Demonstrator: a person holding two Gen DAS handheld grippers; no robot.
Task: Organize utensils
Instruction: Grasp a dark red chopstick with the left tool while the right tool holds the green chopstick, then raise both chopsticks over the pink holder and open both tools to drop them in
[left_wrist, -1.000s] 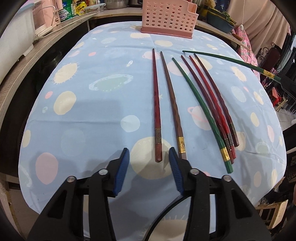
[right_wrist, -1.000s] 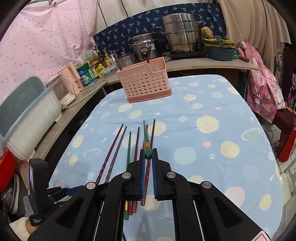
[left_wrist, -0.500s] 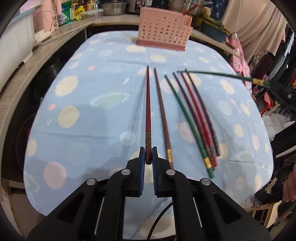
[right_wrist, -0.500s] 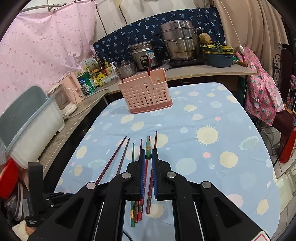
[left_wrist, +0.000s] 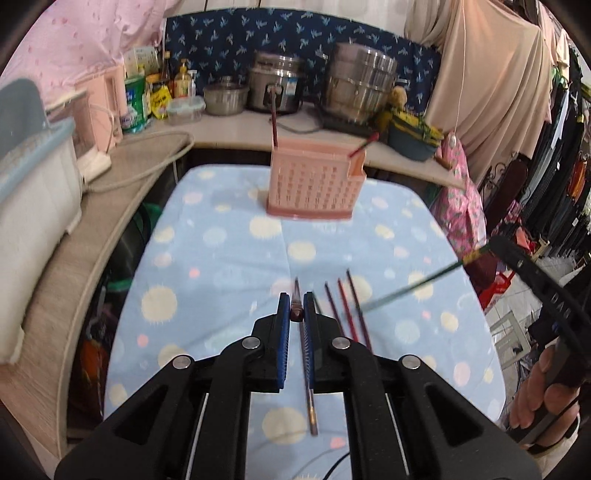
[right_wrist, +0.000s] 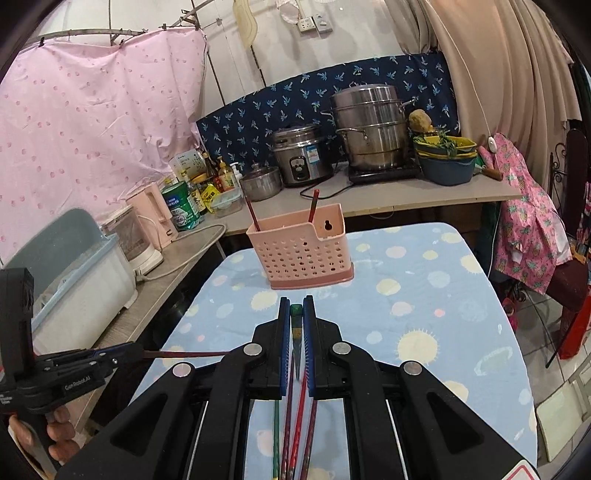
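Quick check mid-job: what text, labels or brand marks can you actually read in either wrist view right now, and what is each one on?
"GenRobot.AI": side of the left gripper, seen from the right wrist view.
"DAS": partial letters on the right gripper, seen from the left wrist view.
Green can: label blurred, unreadable.
Rice cooker: blue sticker too small to read.
Yellow packets and bottles: print unreadable.

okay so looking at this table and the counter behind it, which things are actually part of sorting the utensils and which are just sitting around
Part of the job:
- dark red chopstick in the left tongs
- green chopstick in the right tongs
- loose chopsticks on the tablecloth
- pink basket, two chopsticks already standing in it

Just lying about:
- rice cooker
- steel steamer pot
- pink kettle
- blue bowl
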